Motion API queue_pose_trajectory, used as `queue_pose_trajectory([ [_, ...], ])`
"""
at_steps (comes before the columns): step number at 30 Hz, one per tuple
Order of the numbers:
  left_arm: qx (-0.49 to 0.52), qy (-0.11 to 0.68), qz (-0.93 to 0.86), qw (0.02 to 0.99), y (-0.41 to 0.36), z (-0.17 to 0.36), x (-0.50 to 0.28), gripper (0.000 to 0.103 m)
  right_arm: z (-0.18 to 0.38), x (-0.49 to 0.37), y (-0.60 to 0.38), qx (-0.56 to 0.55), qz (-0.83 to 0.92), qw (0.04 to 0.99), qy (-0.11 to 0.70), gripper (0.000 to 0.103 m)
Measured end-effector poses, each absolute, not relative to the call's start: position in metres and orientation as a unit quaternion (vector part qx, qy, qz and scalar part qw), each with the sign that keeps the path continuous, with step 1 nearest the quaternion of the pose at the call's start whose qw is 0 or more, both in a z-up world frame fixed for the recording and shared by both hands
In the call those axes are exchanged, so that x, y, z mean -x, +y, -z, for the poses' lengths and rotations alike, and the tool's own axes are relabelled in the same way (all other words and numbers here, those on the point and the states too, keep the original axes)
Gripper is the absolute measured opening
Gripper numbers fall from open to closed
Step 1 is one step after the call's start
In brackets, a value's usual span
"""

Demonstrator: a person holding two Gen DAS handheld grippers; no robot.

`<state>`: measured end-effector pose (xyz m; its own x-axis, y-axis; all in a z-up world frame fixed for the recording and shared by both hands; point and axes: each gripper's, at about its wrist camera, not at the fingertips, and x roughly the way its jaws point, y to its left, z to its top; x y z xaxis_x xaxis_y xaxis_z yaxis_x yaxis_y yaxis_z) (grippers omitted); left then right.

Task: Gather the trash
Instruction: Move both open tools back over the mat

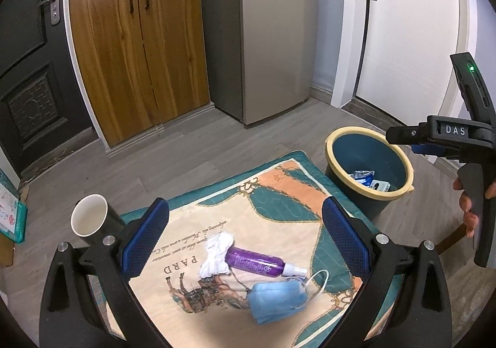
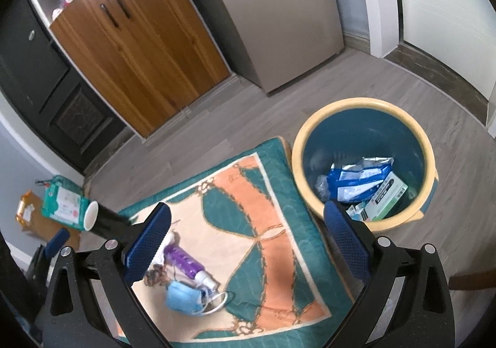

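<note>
A crumpled white tissue (image 1: 217, 250), a purple spray bottle (image 1: 259, 264) and a blue face mask (image 1: 276, 300) lie together on a patterned mat (image 1: 279, 193). A black paper cup (image 1: 93, 219) lies on its side at the mat's left edge. A blue bin with a yellow rim (image 1: 369, 166) stands right of the mat and holds a box and wrappers (image 2: 365, 189). My left gripper (image 1: 246, 236) is open and empty above the tissue and bottle. My right gripper (image 2: 248, 239) is open and empty, above the mat beside the bin; the bottle (image 2: 183, 259) and mask (image 2: 183, 298) lie below it.
A wooden cabinet (image 1: 136, 37), a grey fridge (image 1: 266, 31) and a white door (image 1: 412, 22) stand behind the mat. A dark door (image 1: 24, 53) is at left. A pack of wipes (image 2: 63, 203) and a cardboard box (image 2: 28, 213) lie on the floor at left.
</note>
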<state>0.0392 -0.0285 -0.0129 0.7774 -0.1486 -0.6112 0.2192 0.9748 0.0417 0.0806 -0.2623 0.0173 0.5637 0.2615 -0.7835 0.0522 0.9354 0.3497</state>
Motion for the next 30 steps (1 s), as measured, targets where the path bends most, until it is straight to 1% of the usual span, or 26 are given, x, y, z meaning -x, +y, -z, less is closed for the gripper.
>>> queue_pose_trajectory([
  [5,-0.055,0.320,0.094,0.941,-0.020,0.015,-0.036,0.097,-0.019,-0.080,-0.248,-0.162,-0.070,0.867,0.465,0.098],
  [14,-0.055,0.326,0.079,0.940,-0.005,0.018,-0.035,0.097,-0.009,-0.077,-0.224,-0.097,-0.076,0.869,0.479,0.098],
  [18,-0.047,0.331,0.067,0.940,0.003,0.019,-0.037,0.097,-0.002,-0.077,-0.223,-0.106,-0.075,0.863,0.488,0.098],
  [22,-0.031,0.336,0.058,0.940,0.008,0.020,-0.041,0.097,0.012,-0.077,-0.221,-0.145,-0.081,0.846,0.507,0.098],
  [30,-0.044,0.352,0.052,0.933,0.005,0.031,-0.050,0.097,0.021,-0.081,-0.197,-0.111,-0.100,0.842,0.518,0.098],
])
